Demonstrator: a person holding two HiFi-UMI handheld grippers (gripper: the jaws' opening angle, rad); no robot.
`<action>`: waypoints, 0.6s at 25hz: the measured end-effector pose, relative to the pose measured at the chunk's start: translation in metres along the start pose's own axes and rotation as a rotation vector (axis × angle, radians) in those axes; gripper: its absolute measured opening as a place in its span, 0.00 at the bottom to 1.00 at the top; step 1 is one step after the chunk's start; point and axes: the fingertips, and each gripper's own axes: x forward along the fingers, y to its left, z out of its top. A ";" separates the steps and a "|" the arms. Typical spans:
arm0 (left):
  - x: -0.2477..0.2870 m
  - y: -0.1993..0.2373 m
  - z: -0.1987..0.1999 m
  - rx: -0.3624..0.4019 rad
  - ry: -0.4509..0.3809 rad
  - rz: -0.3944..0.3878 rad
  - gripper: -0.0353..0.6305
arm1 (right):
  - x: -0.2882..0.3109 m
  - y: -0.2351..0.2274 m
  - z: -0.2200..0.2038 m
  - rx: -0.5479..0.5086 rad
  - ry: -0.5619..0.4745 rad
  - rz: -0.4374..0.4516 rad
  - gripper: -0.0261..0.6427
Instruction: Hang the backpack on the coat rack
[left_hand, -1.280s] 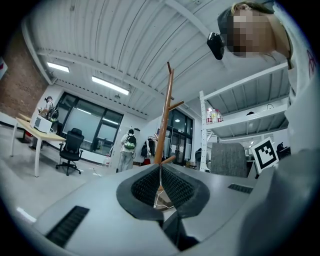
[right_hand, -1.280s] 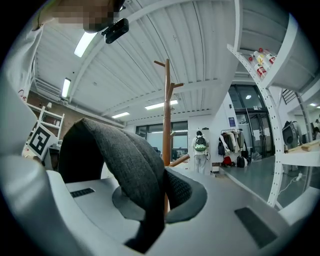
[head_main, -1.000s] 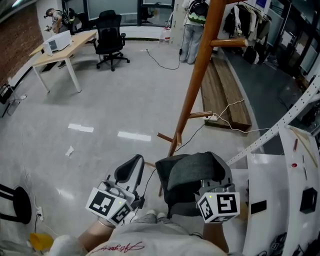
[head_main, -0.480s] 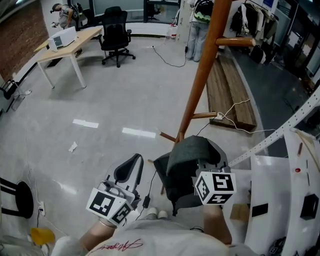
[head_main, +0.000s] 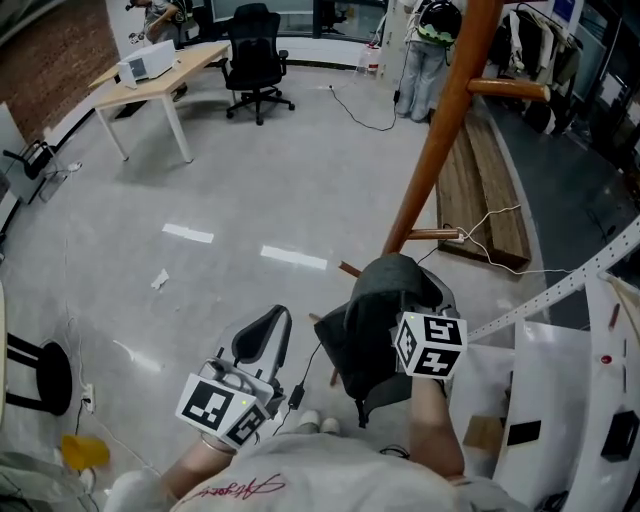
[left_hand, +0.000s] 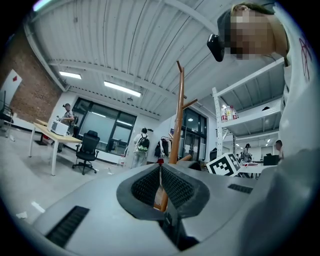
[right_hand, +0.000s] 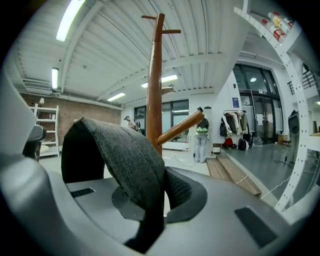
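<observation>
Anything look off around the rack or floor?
Minor clutter only: a crumpled paper scrap lies on the floor left of the coat rack, and a white cable trails loose over the wooden planks by its base. The backpack looks fine.

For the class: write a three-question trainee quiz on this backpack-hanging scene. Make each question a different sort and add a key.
1. Which claw grips the backpack by its strap? A neither, B right claw, C both.
2. True or false: the coat rack bears no backpack yet.
3. Fill in: the left claw has its jaws ___, with nothing between them.
Key: 1 B; 2 true; 3 together.
</observation>
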 end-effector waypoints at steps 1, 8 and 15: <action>-0.001 0.001 -0.001 0.000 0.002 0.006 0.08 | 0.004 0.000 -0.004 -0.001 0.012 0.000 0.09; -0.005 0.005 -0.004 -0.011 0.011 0.031 0.08 | 0.021 -0.002 -0.033 0.017 0.082 0.001 0.09; -0.010 0.011 -0.007 -0.009 0.023 0.047 0.09 | 0.037 -0.001 -0.057 0.039 0.137 -0.001 0.09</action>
